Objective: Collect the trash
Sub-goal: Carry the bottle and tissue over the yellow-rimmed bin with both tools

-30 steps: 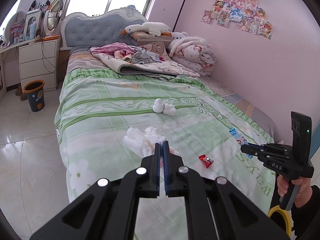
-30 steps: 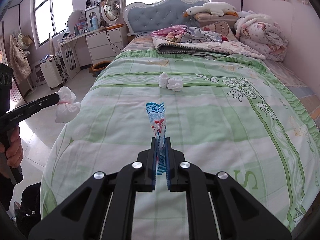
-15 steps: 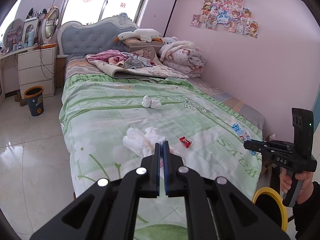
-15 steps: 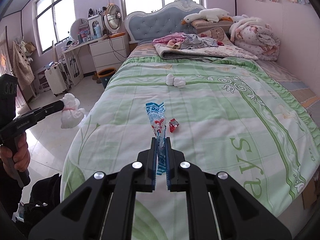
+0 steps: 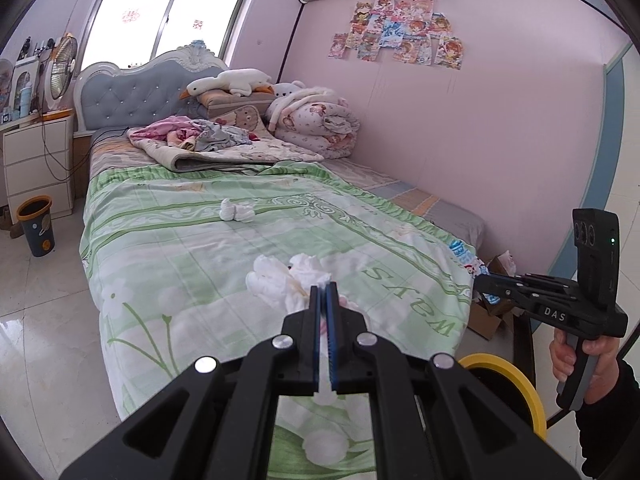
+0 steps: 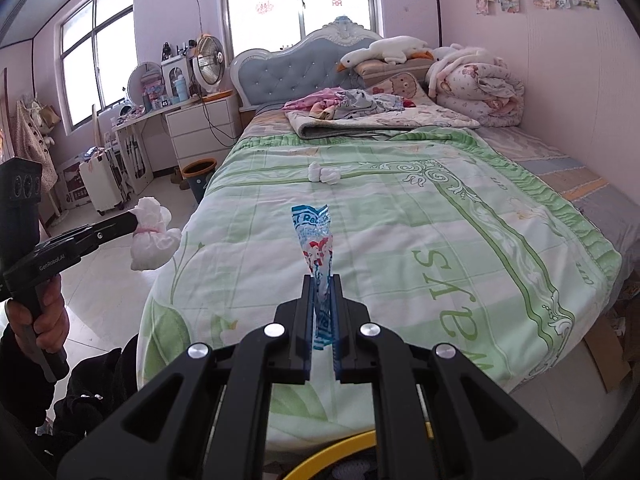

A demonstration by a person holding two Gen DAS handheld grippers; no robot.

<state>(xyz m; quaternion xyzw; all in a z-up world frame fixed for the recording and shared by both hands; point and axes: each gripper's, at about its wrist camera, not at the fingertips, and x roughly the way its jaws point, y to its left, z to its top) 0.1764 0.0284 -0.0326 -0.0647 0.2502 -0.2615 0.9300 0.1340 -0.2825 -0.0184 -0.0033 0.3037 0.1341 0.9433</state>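
From the left wrist view, the left gripper (image 5: 324, 294) is clamped tight on a crumpled white tissue (image 5: 282, 280), which bunches up just past the fingertips, above the foot end of the bed (image 5: 168, 240). Further up the bed, toward the headboard, a small white wad (image 5: 237, 211) lies on the green quilt. Off the bed's foot corner, a hand (image 5: 584, 356) holds the right gripper (image 5: 480, 284), with a blue-and-white wrapper (image 5: 466, 254) sticking out of its tips. A yellow-rimmed bin (image 5: 516, 384) sits low beside the bed's foot, and a dark bin (image 5: 36, 226) stands on the floor at the bed's head side.

From the right wrist view, the right gripper (image 6: 322, 284) is closed on the wrapper (image 6: 314, 240), which stands upright over the bed's (image 6: 440, 240) foot end. Off the bed's side, over the floor, the left gripper (image 6: 134, 220) carries the tissue (image 6: 152, 240). The wad (image 6: 324, 174) lies mid-bed. The yellow rim (image 6: 332, 456) shows below the bed's foot.
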